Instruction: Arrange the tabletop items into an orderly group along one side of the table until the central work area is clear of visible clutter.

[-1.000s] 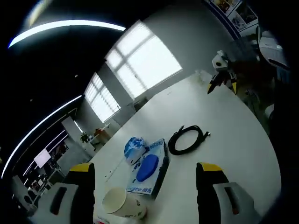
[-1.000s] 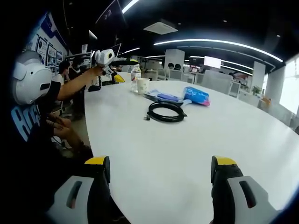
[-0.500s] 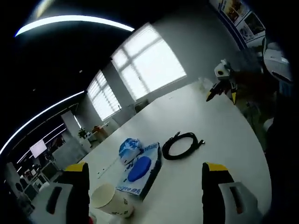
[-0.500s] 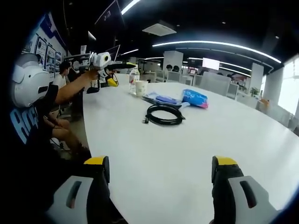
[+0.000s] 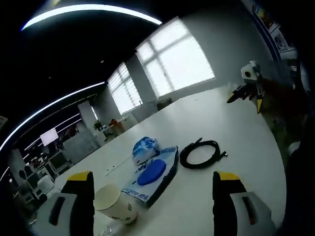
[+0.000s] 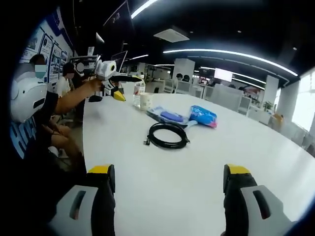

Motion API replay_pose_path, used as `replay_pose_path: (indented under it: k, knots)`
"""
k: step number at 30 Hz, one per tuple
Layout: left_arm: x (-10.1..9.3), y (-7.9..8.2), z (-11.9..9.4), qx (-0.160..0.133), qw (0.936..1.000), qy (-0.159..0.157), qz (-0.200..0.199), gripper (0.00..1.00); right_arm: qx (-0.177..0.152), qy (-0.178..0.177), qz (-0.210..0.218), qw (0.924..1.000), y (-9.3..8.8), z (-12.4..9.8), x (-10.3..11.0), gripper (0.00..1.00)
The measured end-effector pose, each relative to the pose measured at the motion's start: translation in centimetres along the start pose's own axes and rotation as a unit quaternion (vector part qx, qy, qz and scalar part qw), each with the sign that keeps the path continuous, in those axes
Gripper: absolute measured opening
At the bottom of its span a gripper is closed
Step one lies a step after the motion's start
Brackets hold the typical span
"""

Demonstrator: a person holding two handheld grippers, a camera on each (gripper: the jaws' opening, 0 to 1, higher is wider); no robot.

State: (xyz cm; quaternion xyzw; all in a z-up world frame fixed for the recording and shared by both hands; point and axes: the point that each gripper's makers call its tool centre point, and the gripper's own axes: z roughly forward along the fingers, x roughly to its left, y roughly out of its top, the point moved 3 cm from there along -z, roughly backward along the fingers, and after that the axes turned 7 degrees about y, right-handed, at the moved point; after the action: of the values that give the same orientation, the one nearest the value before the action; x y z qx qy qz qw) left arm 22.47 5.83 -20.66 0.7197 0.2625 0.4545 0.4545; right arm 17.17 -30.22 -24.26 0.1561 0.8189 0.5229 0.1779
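Observation:
On the white table [image 6: 231,147] lie a black coiled cable [image 6: 168,135], a flat blue package [image 6: 170,116], a blue bag [image 6: 204,115], a paper cup [image 6: 146,101] and a clear bottle [image 6: 139,87]. My right gripper [image 6: 170,172] is open and empty over the near table edge, well short of the cable. My left gripper [image 5: 152,179] is open and empty, its jaws framing the paper cup [image 5: 115,209], the blue package [image 5: 152,174], the blue bag [image 5: 145,147] and the cable [image 5: 202,154]. The left gripper [image 6: 115,81] hangs above the cup's end of the table; the right gripper [image 5: 251,86] shows far off.
A person's arm [image 6: 74,96] reaches over the table's left edge. Other people sit behind it [image 6: 64,83]. A thin white stick [image 5: 118,168] lies beside the blue bag. Bare tabletop [image 5: 236,132] stretches beyond the cable. Desks and windows fill the background.
Both cameras have shifted: the left gripper view has rolled more level, and the cable sits lower in the right gripper view. The tabletop items have not moved. Both grippers stay open.

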Motion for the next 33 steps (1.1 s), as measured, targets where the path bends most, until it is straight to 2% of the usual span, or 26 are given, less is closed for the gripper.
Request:
replay_pose_path:
  k: [5, 7, 9, 12, 15, 17, 19, 25, 28, 33]
  knots:
    - [-0.3, 0.1, 1.0, 0.008, 0.9998, 0.002, -0.016, 0.99, -0.009, 0.006, -0.012, 0.9999, 1.7, 1.1, -0.8, 0.88]
    - [-0.7, 0.4, 1.3, 0.002, 0.9998, -0.008, -0.02, 0.94, -0.013, 0.011, -0.016, 0.9997, 2.4, 1.6, -1.2, 0.88]
    - [-0.9, 0.4, 1.8, -0.001, 0.9996, -0.011, -0.028, 0.94, -0.017, 0.018, -0.021, 0.9995, 3.1, 2.0, -1.5, 0.87]
    - [-1.2, 0.4, 2.3, 0.001, 0.9988, -0.021, -0.045, 0.94, -0.024, 0.017, -0.029, 0.9992, 4.2, 2.6, -2.5, 0.87]
    - [-1.1, 0.6, 2.7, -0.001, 0.9985, -0.015, -0.052, 0.93, -0.034, 0.013, -0.03, 0.9989, 5.3, 3.1, -3.6, 0.86]
    - [-1.1, 0.8, 2.8, -0.003, 0.9985, -0.012, -0.054, 0.87, -0.037, 0.011, -0.03, 0.9988, 5.8, 3.5, -4.2, 0.85]
    - [-0.9, 1.3, 3.1, -0.012, 0.9984, 0.004, -0.054, 0.78, -0.037, 0.005, -0.022, 0.9991, 6.2, 4.2, -5.0, 0.84]
    - [-1.3, 1.8, 3.9, -0.006, 0.9989, 0.003, -0.046, 0.77, -0.045, -0.005, -0.011, 0.9989, 7.6, 5.9, -6.9, 0.81]
    - [-1.4, 1.8, 3.9, -0.006, 0.9985, 0.0, -0.054, 0.78, -0.046, -0.007, -0.008, 0.9989, 8.1, 6.6, -7.5, 0.81]
    - [-1.2, 1.3, 4.4, 0.006, 0.9983, 0.002, -0.058, 0.78, -0.041, -0.013, 0.001, 0.9991, 8.5, 8.1, -8.7, 0.81]
